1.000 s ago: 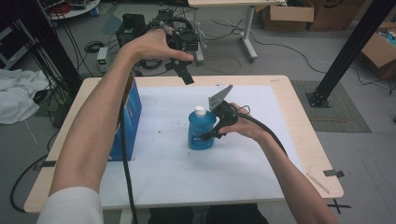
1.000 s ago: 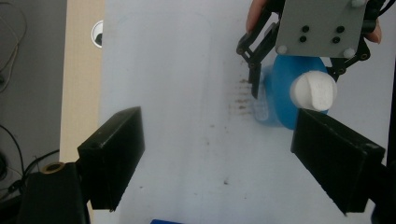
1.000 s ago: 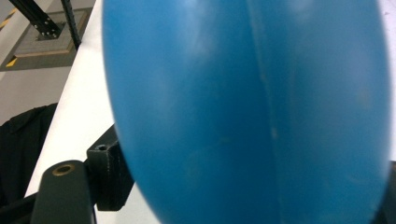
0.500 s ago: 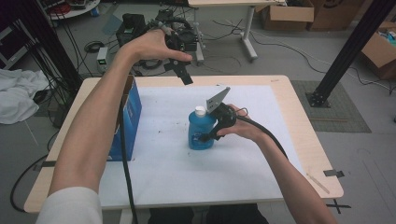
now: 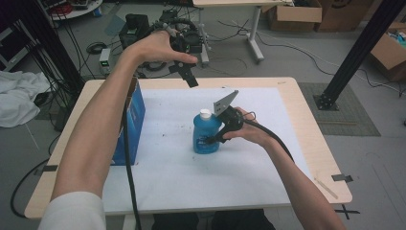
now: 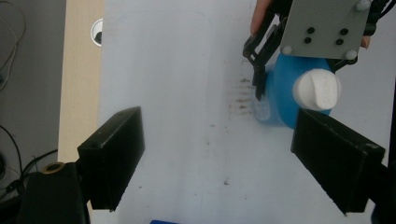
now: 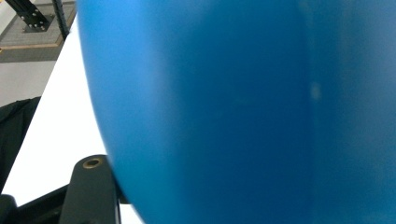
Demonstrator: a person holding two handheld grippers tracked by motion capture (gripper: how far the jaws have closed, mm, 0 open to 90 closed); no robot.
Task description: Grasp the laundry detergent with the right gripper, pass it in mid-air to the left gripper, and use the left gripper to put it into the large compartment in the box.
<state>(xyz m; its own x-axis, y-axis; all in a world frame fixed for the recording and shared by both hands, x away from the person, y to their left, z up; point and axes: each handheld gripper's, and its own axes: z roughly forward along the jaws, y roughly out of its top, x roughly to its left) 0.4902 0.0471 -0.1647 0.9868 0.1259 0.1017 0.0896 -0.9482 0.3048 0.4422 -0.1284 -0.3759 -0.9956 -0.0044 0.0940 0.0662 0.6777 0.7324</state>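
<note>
A blue bottle with a white cap stands upright in the middle of the white mat. My right gripper reaches in from the right at table level. Its jaws have just been closing on the bottle's lower body, and its near finger lies against the side. Up close, the blue bottle sits right against one black jaw at the lower left. My left gripper hangs high over the table's far edge and points down. Its jaws stand wide apart over bare mat, left of the bottle.
A blue box stands on end at the table's left edge. The white mat covers most of the wooden table. Electronics and cables lie on the floor behind; a black post rises at right.
The right gripper's jaws have drawn in around the bottle. Both hands and the bottle stay where they were.
</note>
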